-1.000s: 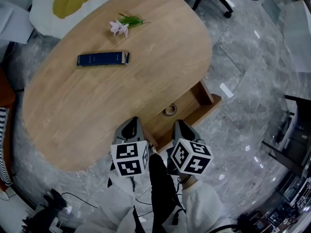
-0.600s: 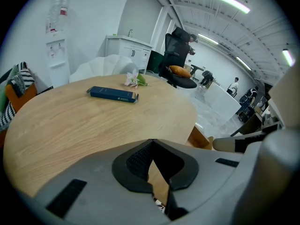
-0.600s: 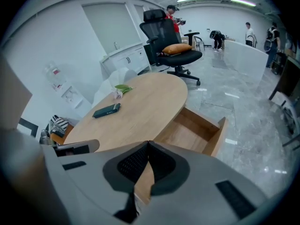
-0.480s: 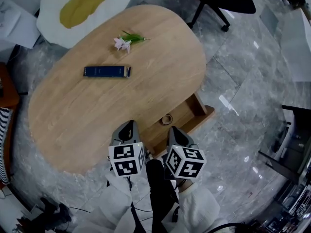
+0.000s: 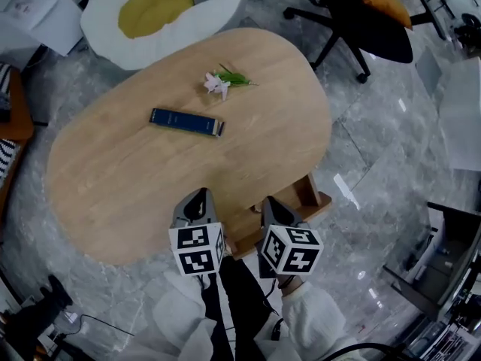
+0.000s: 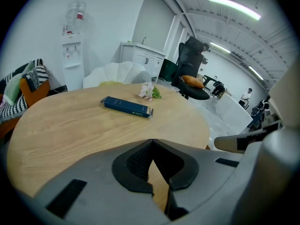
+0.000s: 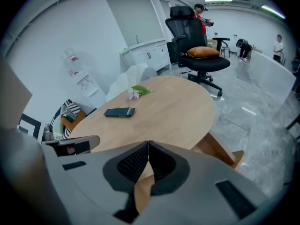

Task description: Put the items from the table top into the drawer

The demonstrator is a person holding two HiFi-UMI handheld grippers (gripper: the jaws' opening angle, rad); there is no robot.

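Observation:
A dark blue flat box point(image 5: 186, 122) lies on the oval wooden table point(image 5: 113, 179), with a pink flower sprig point(image 5: 222, 82) beyond it. The box point(image 6: 127, 107) and the flower point(image 6: 149, 91) show far ahead in the left gripper view, and both the box point(image 7: 119, 112) and the flower point(image 7: 137, 93) also in the right gripper view. The open wooden drawer point(image 5: 310, 198) juts from the table's near right side. My left gripper point(image 5: 198, 195) hangs over the table's near edge, shut and empty. My right gripper point(image 5: 270, 201) hovers over the drawer, jaws together, holding nothing.
A black office chair point(image 5: 368, 13) with an orange cushion stands beyond the table's far right. A white and yellow floor cushion point(image 5: 161, 13) lies behind the table. Grey marble floor point(image 5: 376, 126) surrounds it. A water dispenser point(image 6: 74, 46) stands by the wall.
Both grippers have lifted a little and drawn back toward me. The head view has swung, so the table sits lower. The ring seen in the drawer earlier is now hidden.

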